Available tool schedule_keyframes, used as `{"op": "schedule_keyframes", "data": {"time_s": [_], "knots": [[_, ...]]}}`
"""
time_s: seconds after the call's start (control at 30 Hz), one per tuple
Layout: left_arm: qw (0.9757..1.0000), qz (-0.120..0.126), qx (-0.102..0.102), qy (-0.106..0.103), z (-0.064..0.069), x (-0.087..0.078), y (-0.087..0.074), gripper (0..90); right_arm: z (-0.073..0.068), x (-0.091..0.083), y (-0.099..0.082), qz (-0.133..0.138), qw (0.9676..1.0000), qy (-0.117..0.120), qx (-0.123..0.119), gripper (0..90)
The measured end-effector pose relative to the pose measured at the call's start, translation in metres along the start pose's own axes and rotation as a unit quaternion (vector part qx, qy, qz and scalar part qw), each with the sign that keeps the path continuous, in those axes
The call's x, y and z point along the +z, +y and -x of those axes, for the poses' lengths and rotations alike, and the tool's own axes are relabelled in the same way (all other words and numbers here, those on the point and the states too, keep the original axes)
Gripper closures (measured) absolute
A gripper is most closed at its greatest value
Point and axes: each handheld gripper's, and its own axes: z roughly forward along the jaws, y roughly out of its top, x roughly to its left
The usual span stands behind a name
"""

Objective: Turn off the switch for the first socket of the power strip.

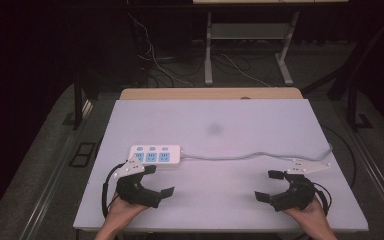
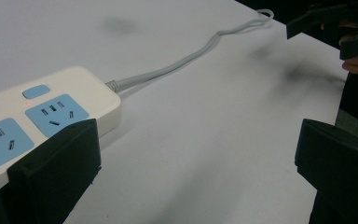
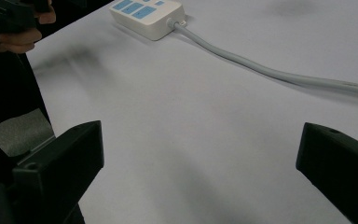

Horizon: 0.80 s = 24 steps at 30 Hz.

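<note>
A pale surface point(image 1: 240, 190) is carrying one power strip point(image 1: 155, 154) and its cable point(image 1: 250, 157).

The surface is showing a flat, light grey-white top with a wooden edge at its far side and a faint dark smudge point(image 1: 214, 130) near the middle. The white power strip with blue sockets is lying flat on the left half, towards the near side. Its grey cable is running from the strip's right end across the surface in a gentle wave and is reaching the right edge. The surface is standing on a grey floor point(image 1: 45, 165).
</note>
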Motion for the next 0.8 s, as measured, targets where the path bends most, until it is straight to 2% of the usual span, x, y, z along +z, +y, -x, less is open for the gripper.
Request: {"op": "schedule_keyframes", "data": {"time_s": [0.47, 0.8], "knots": [[0.9999, -0.01, 0.002, 0.011, -0.012, -0.009, 0.013, 0.0, 0.0, 0.001, -0.001, -0.005, 1.0, -0.001, 0.0, 0.4], [0.9997, -0.023, 0.006, 0.009, -0.023, -0.013, 0.027, 0.0, 0.001, 0.001, -0.002, -0.007, 1.0, 0.0, 0.0, 0.4]]}}
